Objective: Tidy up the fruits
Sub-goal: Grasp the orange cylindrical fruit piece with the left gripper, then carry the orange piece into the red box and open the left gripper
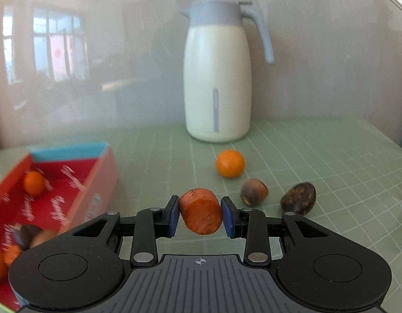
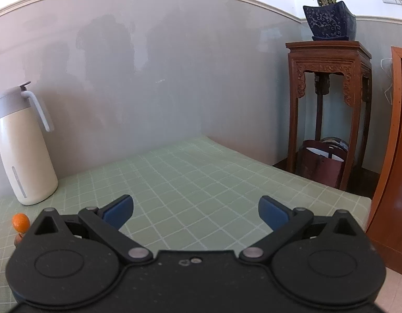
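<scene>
Left gripper [image 1: 200, 215] pinches a stubby orange carrot-like chunk [image 1: 200, 214] between its blue pads, lifted over the green gridded mat [image 1: 318, 161]. Only my left view shows the open red cardboard box [image 1: 70, 182] with blurred script I can't read, fruit inside, plus two dark brown fruits [image 1: 254, 191] on the mat. A round orange fruit [image 1: 230, 163] and the cream jug with grey lid [image 1: 216, 78] show in both. Right gripper [image 2: 195, 211] hangs spread, empty, facing a carved wooden stand [image 2: 328, 99] with a potted plant [image 2: 328, 18].

cream thermos jug [image 1: 217, 83], green checked tablecloth [image 2: 201, 182], carved wooden stand [image 2: 328, 99], potted plant [image 2: 328, 13]
</scene>
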Demonstrator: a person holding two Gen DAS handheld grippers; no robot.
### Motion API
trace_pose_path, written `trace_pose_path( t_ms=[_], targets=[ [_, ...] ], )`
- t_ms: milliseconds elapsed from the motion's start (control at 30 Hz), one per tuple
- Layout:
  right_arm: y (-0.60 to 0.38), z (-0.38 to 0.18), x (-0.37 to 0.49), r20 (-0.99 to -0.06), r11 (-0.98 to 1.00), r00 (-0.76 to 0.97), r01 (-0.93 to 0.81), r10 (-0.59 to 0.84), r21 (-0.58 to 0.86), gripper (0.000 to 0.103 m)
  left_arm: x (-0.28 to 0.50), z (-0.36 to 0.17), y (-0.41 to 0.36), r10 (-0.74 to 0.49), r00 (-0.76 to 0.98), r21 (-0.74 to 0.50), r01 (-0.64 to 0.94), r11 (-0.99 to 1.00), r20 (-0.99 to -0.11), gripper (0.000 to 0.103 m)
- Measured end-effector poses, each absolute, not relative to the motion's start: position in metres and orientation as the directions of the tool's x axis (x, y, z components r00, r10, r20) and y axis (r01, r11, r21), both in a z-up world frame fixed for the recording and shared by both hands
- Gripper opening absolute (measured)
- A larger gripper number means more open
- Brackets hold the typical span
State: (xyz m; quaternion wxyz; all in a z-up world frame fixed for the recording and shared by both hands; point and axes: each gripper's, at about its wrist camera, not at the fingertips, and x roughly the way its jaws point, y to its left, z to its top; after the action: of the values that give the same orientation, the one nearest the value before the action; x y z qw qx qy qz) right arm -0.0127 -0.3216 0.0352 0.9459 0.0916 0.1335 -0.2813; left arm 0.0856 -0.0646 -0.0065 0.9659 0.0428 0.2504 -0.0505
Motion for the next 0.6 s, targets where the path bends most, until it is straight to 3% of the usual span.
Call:
trace_pose_path(
  t_ms=[233, 600],
  targets=[
    [-0.305, 0.036, -0.006, -0.305, 0.850, 0.827, 0.519, -0.472, 0.092, 0.103, 0.071, 0.017, -0.023, 0.022, 0.914, 0.108, 0.024, 0.994, -0.405, 0.035],
    [-0.266, 0.040, 0.010, -0.303, 0.889, 0.861, 0.450, -0.408, 0.081, 0.103, 0.079, 0.014, 0.070, 0.218, 0.878, 0.107, -0.190, 0.976, -0.426, 0.035]
  ],
)
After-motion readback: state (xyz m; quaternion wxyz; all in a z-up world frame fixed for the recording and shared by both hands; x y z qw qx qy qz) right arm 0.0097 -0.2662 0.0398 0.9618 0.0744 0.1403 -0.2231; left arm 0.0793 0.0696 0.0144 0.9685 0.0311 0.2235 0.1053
